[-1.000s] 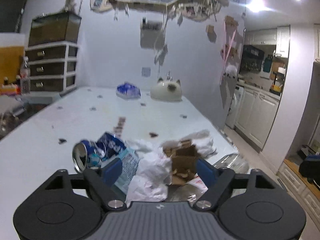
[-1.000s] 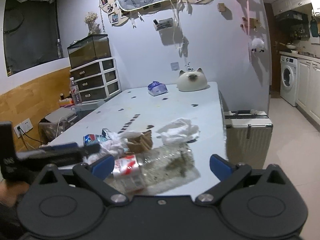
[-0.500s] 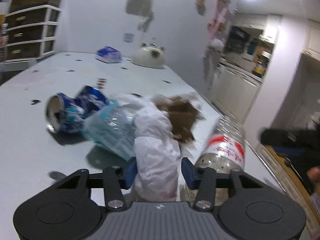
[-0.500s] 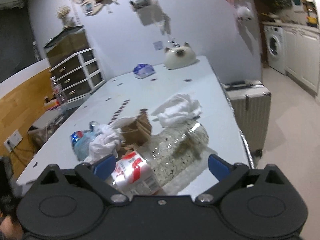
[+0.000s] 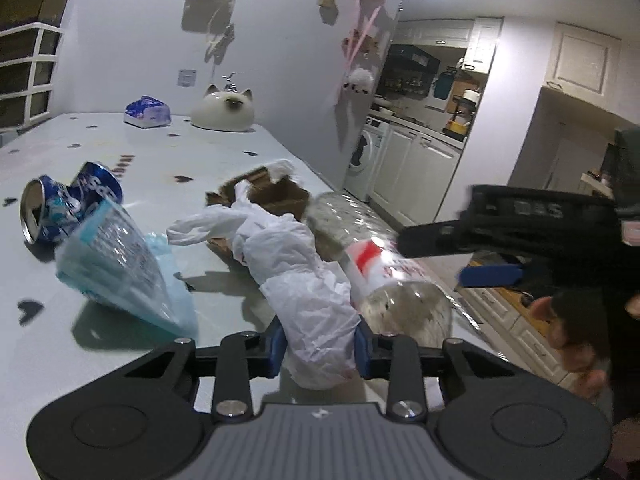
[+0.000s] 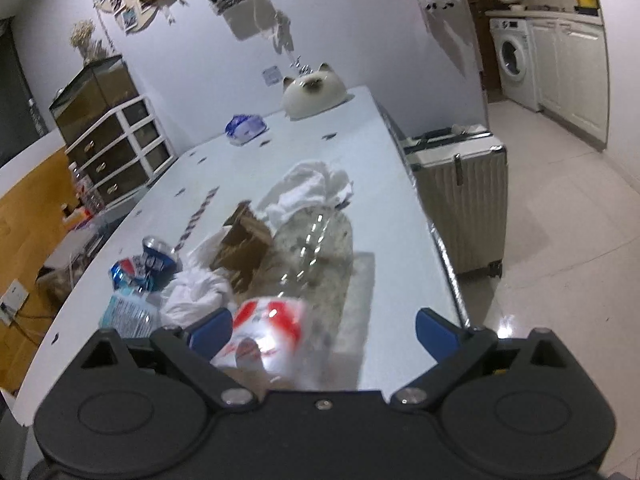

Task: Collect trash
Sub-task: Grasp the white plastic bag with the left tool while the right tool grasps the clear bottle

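The left gripper (image 5: 318, 350) has dropped closer to the heap at the near edge of the table (image 5: 132, 152), and its jaws have just been closing; a second ago they stood wide with the trash lying ahead of them, and now the crumpled white plastic bag (image 5: 304, 280) sits squeezed between the two blue pads. The pads look to be pressing into the bag's sides, so I would call that a grasp on the bag, though a soft one. For the job of collecting trash, that reads as the first piece being taken: the bag is caught but not yet lifted, its far end still draped over the torn cardboard box (image 5: 276, 196).

The right gripper (image 6: 322, 330) has also come lower and rolled, and its jaws have narrowed only a little. They stand wide apart, straddling the near end of the clear plastic bottle (image 6: 304, 264) with the red-and-white label. The left pad is just beside the label; the right pad is well clear of the bottle. Nothing is gripped there yet.

The rest of the trash lies close together on the table: a crushed blue can (image 5: 60, 208) at the left, a clear wrapper (image 5: 116, 268) propped beside it, and a wad of white tissue (image 6: 316, 188) just past the bottle's far end. A cat-shaped ornament (image 5: 224, 112) sits at the far end, well apart from all of this.
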Demonstrator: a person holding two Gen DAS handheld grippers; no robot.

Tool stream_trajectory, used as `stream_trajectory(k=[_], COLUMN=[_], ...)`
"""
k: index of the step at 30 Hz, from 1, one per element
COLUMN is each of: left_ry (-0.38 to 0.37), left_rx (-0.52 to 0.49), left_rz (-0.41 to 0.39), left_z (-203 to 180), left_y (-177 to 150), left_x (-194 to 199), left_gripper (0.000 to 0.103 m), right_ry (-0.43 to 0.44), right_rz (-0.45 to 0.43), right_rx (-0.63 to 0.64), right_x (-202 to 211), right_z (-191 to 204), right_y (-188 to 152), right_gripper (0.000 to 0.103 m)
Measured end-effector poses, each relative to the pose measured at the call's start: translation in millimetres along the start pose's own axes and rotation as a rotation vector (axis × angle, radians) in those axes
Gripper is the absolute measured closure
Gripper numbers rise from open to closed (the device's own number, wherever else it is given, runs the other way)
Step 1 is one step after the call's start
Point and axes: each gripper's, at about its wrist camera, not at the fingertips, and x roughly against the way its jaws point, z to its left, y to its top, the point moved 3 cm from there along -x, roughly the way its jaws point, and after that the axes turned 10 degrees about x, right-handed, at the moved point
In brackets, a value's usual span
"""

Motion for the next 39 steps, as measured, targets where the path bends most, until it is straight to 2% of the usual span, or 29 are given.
stream_trajectory(k=[4, 7, 11, 13, 20, 22, 25, 29, 30, 32, 36, 39], left_ry=[0.002, 0.024, 0.05, 0.06, 0.109, 0.134, 0.161, 0.174, 0.171, 0.168, 0.197, 0.204], left_rx=[0.011, 0.013, 0.027, 0.031, 0.028, 0.034, 0.048, 0.102, 0.115, 0.135, 0.134, 0.132], left_rz=[-0.013, -0.022, -0.01, -0.004, 0.021, 0.003, -0.034, -0.073, -0.075, -0.072, -0.056, -0.039], left_z=[-12.1, -17.0, -18.8, -18.6, -14.7, -13.5, -11.5, -7.6, -7.3, -7.0, -7.5, -9.2], left_y=[-12.8, -21.9, -34.0, -40.4, -50.8, -48.3, -40.0, -25.5, -22.2, -17.7, -14.7, -15.1], left_x=[13.4, 25.6, 42.3, 52.0, 85.2, 92.7, 97.8, 88.8, 84.6, 74.1, 55.3, 46.6], left_gripper=[0.068, 0.069, 0.069, 0.069, 0.065, 0.047, 0.031, 0.029, 0.029, 0.029, 0.029, 0.029], right_ry=[0.041, 0.071, 0.138, 0.174, 0.237, 0.249, 0.258, 0.221, 0.204, 0.167, 0.143, 0.085], right_rz=[0.048, 0.062, 0.063, 0.079, 0.133, 0.152, 0.179, 0.183, 0.179, 0.174, 0.187, 0.225], right_rx=[0.009, 0.042, 0.073, 0.091, 0.247, 0.284, 0.331, 0.377, 0.387, 0.407, 0.434, 0.441], right_x=[-3.6, -4.5, 3.7, 9.0, 38.5, 49.2, 64.6, 77.2, 79.3, 81.2, 76.8, 66.2], right_z=[3.5, 5.8, 5.4, 4.9, 3.2, 1.5, -1.7, -3.8, -3.4, 0.1, 10.3, 14.0], right_y=[-3.7, -8.0, -8.0, -8.1, -20.3, -24.8, -31.4, -35.7, -35.5, -35.0, -34.7, -37.7], right_gripper=[0.014, 0.016, 0.038, 0.043, 0.043, 0.043, 0.043, 0.041, 0.039, 0.026, 0.022, 0.021])
